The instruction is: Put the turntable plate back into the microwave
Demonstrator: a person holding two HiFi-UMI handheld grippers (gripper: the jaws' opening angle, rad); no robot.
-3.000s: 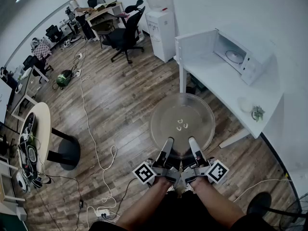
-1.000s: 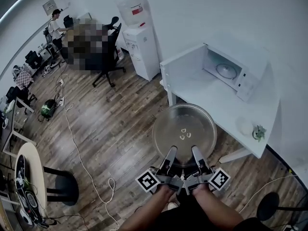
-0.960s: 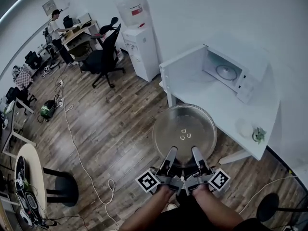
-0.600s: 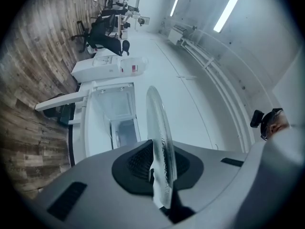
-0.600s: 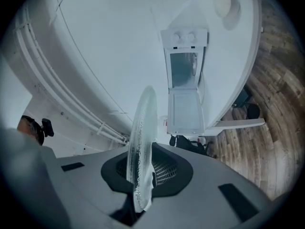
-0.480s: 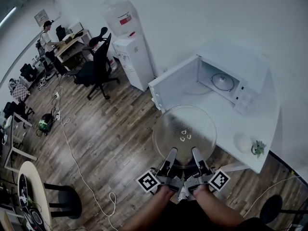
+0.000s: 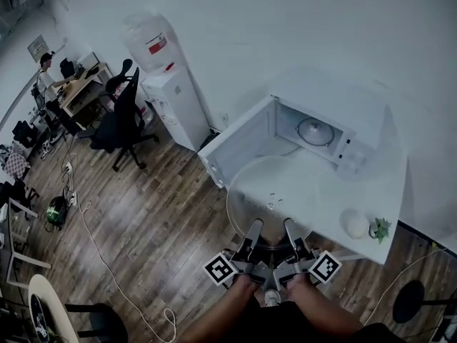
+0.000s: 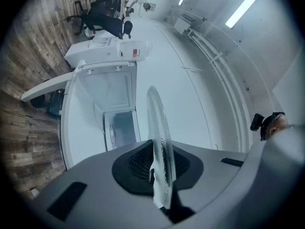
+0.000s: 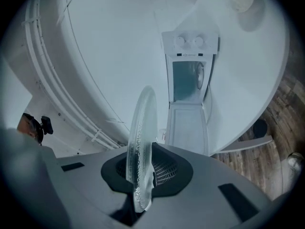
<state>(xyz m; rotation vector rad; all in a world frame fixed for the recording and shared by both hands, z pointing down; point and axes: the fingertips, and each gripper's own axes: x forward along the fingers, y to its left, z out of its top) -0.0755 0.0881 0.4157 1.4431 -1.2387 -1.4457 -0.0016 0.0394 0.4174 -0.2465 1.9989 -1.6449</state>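
Note:
A round clear glass turntable plate [image 7: 270, 199] is held level in front of me, its far half over the white table. My left gripper [image 7: 250, 232] and right gripper [image 7: 291, 232] are both shut on its near rim, side by side. The plate's edge [image 8: 159, 151] runs between the jaws in the left gripper view, and the plate's edge [image 9: 140, 147] shows likewise in the right gripper view. The white microwave [image 7: 325, 131] stands on the table beyond the plate, its door [image 7: 235, 148] swung open toward me. Something round [image 7: 313, 131] lies inside its cavity.
The white table [image 7: 371, 199] carries a pale round object [image 7: 355, 224] and a small plant [image 7: 378, 229] at its right end. A water dispenser [image 7: 171, 84] stands against the wall at left. An office chair [image 7: 121, 120] and a person at a desk [image 7: 53, 73] are further left.
I have moved closer to the table with the plate still gripped. The microwave and its open door now lie just beyond the plate, whose far half is over the tabletop.

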